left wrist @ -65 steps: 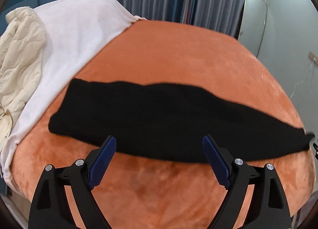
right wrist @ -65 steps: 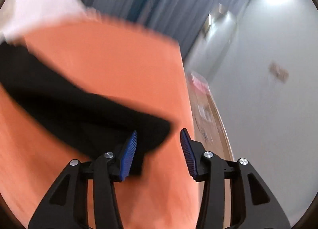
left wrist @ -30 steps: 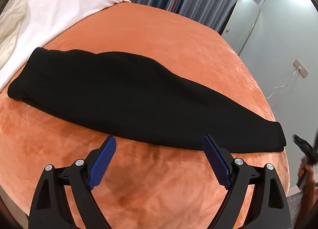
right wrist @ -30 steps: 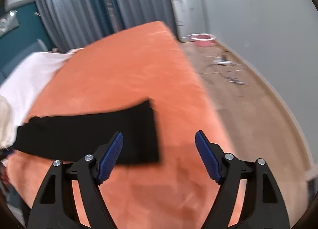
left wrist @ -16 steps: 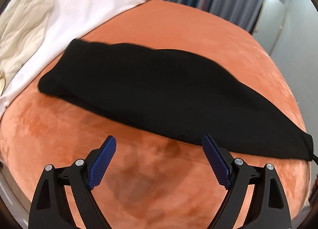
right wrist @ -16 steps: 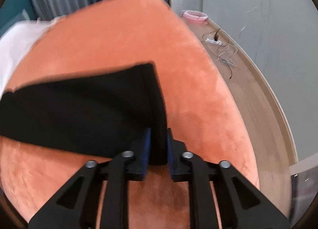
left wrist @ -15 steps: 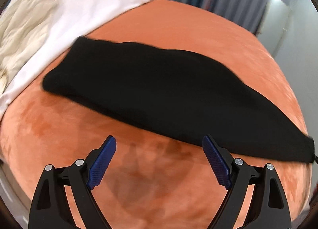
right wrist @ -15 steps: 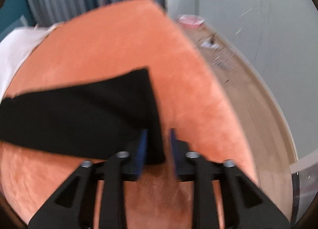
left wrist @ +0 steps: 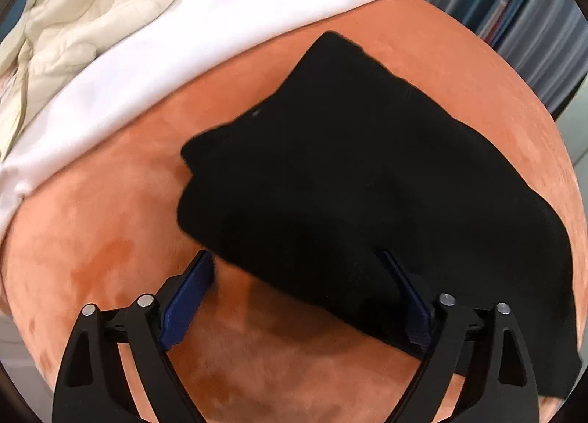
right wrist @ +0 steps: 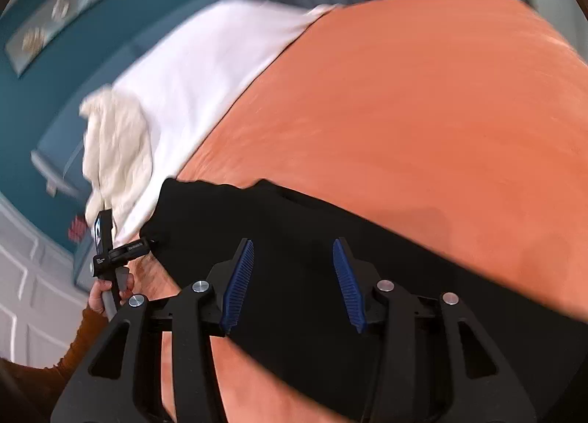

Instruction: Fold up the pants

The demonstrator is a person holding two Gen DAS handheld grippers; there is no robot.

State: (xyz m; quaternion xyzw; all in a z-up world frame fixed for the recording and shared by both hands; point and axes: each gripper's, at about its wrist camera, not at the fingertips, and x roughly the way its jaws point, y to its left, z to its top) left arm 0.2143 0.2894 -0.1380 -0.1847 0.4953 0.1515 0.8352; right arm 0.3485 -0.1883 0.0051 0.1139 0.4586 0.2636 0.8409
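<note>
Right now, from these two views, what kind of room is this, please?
Most likely a bedroom. Black pants lie on a wide bed with an orange blanket and a white sheet; a cream quilt is bunched at its head, and grey curtains hang behind.

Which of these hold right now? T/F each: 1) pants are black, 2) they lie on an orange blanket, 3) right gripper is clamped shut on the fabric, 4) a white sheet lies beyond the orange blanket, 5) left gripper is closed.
1) True: the pants are black.
2) True: they lie on the orange blanket.
3) False: the right gripper is open, its blue pads apart over the pants; nothing is pinched.
4) True: a white sheet lies past the blanket's far edge, with a cream quilt on it.
5) False: the left gripper is open wide at the pants' near edge.
</note>
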